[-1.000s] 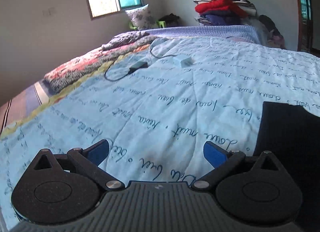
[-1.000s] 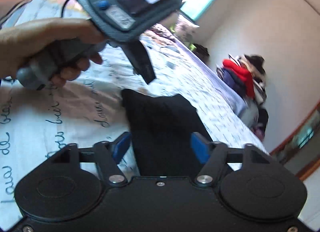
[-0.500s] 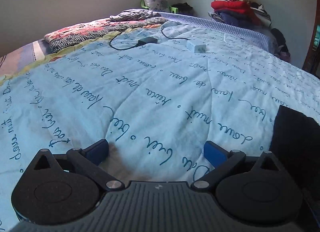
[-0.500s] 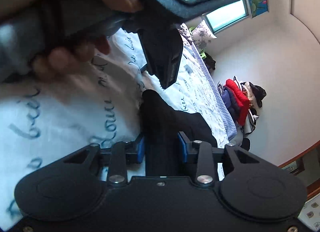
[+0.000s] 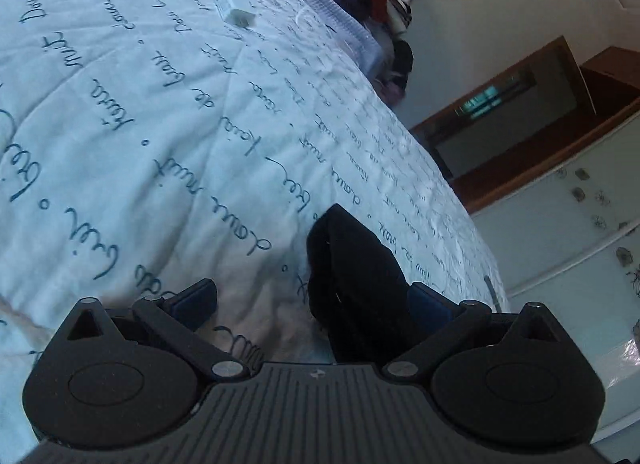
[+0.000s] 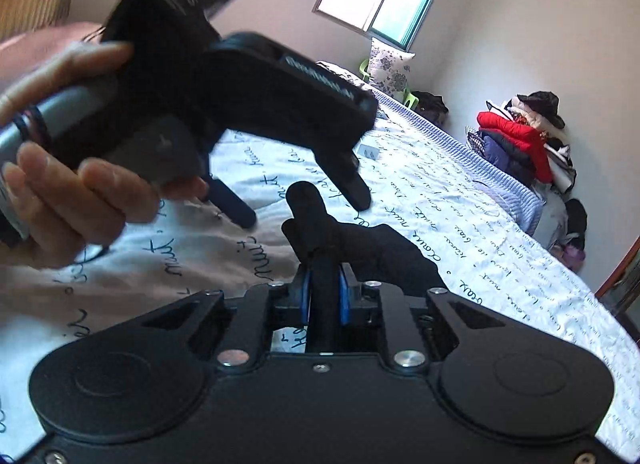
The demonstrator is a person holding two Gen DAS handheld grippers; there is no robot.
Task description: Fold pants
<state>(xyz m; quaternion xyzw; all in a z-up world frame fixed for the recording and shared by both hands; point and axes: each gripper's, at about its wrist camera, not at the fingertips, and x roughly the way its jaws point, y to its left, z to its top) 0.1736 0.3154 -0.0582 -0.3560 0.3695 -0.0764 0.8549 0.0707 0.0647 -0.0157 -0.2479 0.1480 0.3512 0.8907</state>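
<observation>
pants (image 6: pixel 372 248): black, bunched on the bed (image 5: pixel 168 112), one fold raised
right gripper (image 6: pixel 324 298): jaws just closing, pinching that fold
left gripper (image 5: pixel 312 300): jaws apart, pants between them, ungripped

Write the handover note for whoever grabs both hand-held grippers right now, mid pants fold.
Right hand-held gripper: jaws have just been closing and now pinch a bunched edge of the black pants, lifted slightly off the bed cover.
Left hand-held gripper: open, holding nothing; the pants rise between its fingers, nearer one pad, not clamped.
Done: one edge gripped.
Left: probably close the left on the cloth, then carry the fold over and smooth it. No finished fold can be seen yet.
</observation>
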